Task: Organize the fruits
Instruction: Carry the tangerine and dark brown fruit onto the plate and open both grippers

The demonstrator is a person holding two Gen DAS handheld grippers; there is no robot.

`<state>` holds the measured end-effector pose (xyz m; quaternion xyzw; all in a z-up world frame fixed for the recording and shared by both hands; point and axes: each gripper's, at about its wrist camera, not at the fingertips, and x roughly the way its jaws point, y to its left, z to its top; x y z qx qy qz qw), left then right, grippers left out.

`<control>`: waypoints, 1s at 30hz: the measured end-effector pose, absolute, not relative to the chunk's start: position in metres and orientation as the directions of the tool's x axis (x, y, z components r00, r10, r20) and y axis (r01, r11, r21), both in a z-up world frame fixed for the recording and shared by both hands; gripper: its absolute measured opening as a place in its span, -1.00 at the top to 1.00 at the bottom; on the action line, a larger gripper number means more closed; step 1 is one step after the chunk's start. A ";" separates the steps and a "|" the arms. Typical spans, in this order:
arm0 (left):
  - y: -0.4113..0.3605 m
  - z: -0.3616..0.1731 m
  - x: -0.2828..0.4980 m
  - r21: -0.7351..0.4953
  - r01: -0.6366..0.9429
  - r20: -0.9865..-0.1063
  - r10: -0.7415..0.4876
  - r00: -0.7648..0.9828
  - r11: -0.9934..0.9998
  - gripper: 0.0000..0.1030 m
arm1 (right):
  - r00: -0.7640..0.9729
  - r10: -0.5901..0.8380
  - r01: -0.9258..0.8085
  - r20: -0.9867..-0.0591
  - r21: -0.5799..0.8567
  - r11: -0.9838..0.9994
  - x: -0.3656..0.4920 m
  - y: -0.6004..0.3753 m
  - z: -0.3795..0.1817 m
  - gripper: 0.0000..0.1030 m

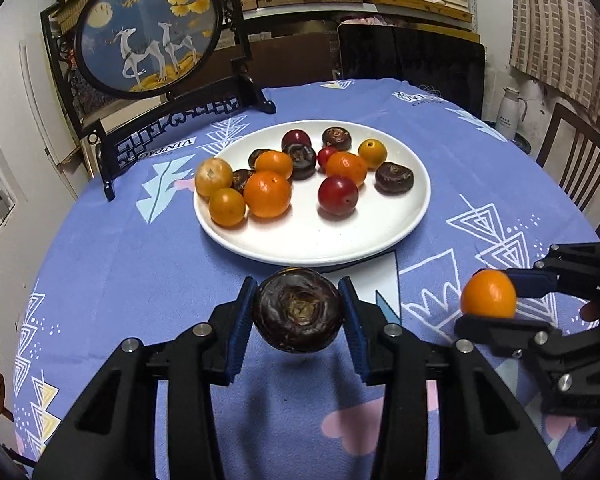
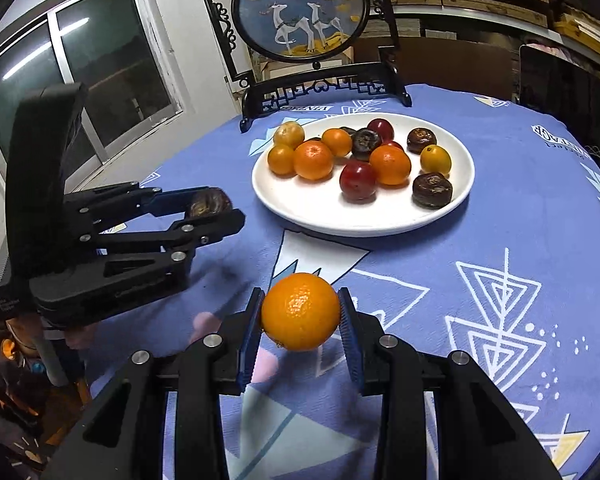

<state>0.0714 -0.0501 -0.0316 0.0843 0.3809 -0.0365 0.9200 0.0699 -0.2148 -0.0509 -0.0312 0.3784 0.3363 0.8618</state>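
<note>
The left hand-held gripper (image 1: 299,312) is pinching a dark brown water chestnut (image 1: 298,309) between its two blue pads. It hangs in the air above the counter (image 1: 140,280), with the white plate (image 1: 320,240) just ahead of the fingers. The right hand-held gripper (image 2: 301,312) is pinching a small orange (image 2: 301,311) the same way, and the plate sits farther ahead of it, a bit to its right.

The chestnut looks hard and light, with a smooth, shiny skin, so I think it could slip. Holding it across its wide middle, as now, seems best. The orange looks light and a little soft. A hard squeeze could squash it, so a gentle hold on its round sides should do.

More oranges, red fruits and chestnuts lie mixed on the plate.
</note>
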 end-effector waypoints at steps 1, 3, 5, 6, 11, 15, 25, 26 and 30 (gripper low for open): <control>-0.050 -0.032 0.072 0.126 0.131 -0.708 -0.003 0.707 0.983 0.21 | 0.487 0.555 -0.604 -0.675 0.199 0.772 0.068 -0.214 -0.051 0.29; -0.051 -0.032 0.072 0.130 0.128 -0.706 0.001 0.708 0.983 0.21 | 0.488 0.551 -0.603 -0.677 0.195 0.774 0.067 -0.214 -0.052 0.29; -0.052 -0.032 0.072 0.129 0.127 -0.706 0.001 0.708 0.983 0.21 | 0.488 0.551 -0.603 -0.677 0.195 0.774 0.067 -0.214 -0.053 0.29; -0.052 -0.032 0.072 0.129 0.126 -0.706 0.002 0.708 0.984 0.21 | 0.487 0.553 -0.604 -0.676 0.197 0.773 0.066 -0.214 -0.053 0.29; -0.053 -0.032 0.073 0.133 0.127 -0.706 0.004 0.708 0.983 0.21 | 0.483 0.554 -0.608 -0.678 0.196 0.769 0.067 -0.212 -0.053 0.29; -0.052 -0.032 0.074 0.135 0.124 -0.706 0.007 0.708 0.983 0.21 | 0.478 0.555 -0.609 -0.681 0.198 0.768 0.069 -0.209 -0.054 0.29; -0.054 -0.032 0.081 0.146 0.118 -0.706 0.020 0.708 0.982 0.21 | 0.469 0.555 -0.613 -0.687 0.200 0.765 0.071 -0.208 -0.056 0.29; -0.054 -0.033 0.082 0.146 0.118 -0.707 0.020 0.707 0.982 0.21 | 0.468 0.555 -0.612 -0.688 0.201 0.765 0.072 -0.209 -0.057 0.29; -0.055 -0.034 0.084 0.149 0.122 -0.712 0.021 0.702 0.981 0.21 | 0.462 0.558 -0.612 -0.689 0.207 0.763 0.073 -0.207 -0.057 0.29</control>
